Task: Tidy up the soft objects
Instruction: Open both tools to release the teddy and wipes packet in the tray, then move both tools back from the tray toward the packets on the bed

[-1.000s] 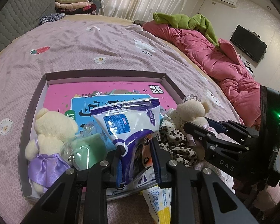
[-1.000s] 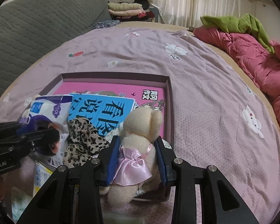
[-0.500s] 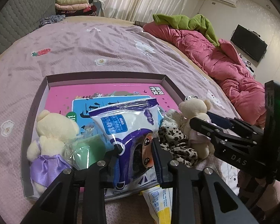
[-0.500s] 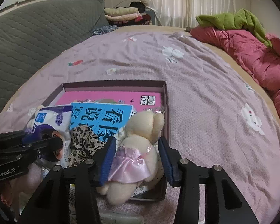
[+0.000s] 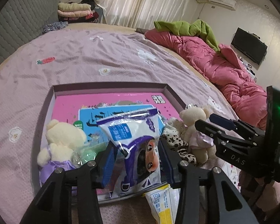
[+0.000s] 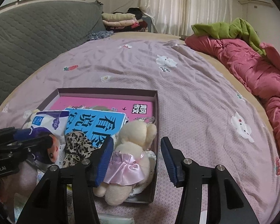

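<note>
A shallow box (image 5: 110,87) (image 6: 155,100) lies on the bed with pink and blue books in it. My left gripper (image 5: 136,160) is open around a blue-white tissue pack (image 5: 134,145) at the box's near edge; the pack also shows in the right wrist view (image 6: 46,127). My right gripper (image 6: 138,160) is open and empty, just behind a cream bear in a pink dress (image 6: 132,155) (image 5: 196,130) lying in the box's near right corner. A cream bear in a purple dress (image 5: 59,145), a green packet (image 5: 89,151) and a leopard-print cloth (image 6: 78,147) (image 5: 177,143) lie in the box.
A pink quilt (image 5: 214,65) with a green garment (image 5: 186,28) lies along the right of the bed. Folded clothes (image 6: 119,18) are stacked at the back. A yellow-white packet (image 5: 162,201) lies on the bed before the box. A grey headboard (image 6: 28,37) is at left.
My right gripper has opened and let go of the pink-dress bear, which now lies in the box. My left gripper has opened around the tissue pack.
</note>
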